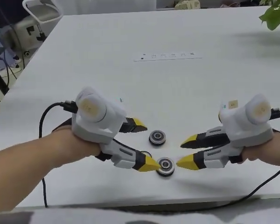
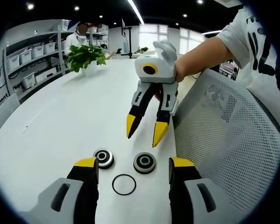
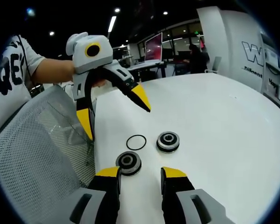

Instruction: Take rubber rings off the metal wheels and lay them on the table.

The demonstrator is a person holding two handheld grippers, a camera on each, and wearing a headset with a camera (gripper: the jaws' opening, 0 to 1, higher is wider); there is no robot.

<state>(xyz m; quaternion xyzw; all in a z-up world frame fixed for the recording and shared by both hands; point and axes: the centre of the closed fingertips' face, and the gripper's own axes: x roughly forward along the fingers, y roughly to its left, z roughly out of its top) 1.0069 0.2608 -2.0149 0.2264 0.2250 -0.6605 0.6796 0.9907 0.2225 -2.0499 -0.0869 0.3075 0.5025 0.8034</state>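
While gaping empty, flanking metal wheels [image 1: 157,137] [image 1: 165,166] and rubber ring [image 2: 113,185] at table's [image 1: 130,84] front edge with left gripper [image 1: 147,144], right gripper [image 1: 184,151].

Near wheel [image 1: 165,166], far wheel [image 1: 157,137]; loose ring [image 2: 124,184] beside

Power strip [image 1: 168,56]: white, lying flat, well beyond the left fingers [image 1: 149,164] and right fingers [image 1: 188,162], roughly in line with the gap between the two pairs.
Plant [image 2: 84,55]: green and leafy, far ahead of the left fingers and off to their left.
Mesh chair [image 3: 37,144]: pale mesh back, close beside the right fingers on their left.
Shelving [image 2: 32,60]: holds pale storage bins, far ahead-left of the left fingers, behind the plant.
Monitor [image 3: 154,46]: lit screen, far ahead of the right fingers.
White chair [image 1: 39,11]: well beyond the left fingers, far left.
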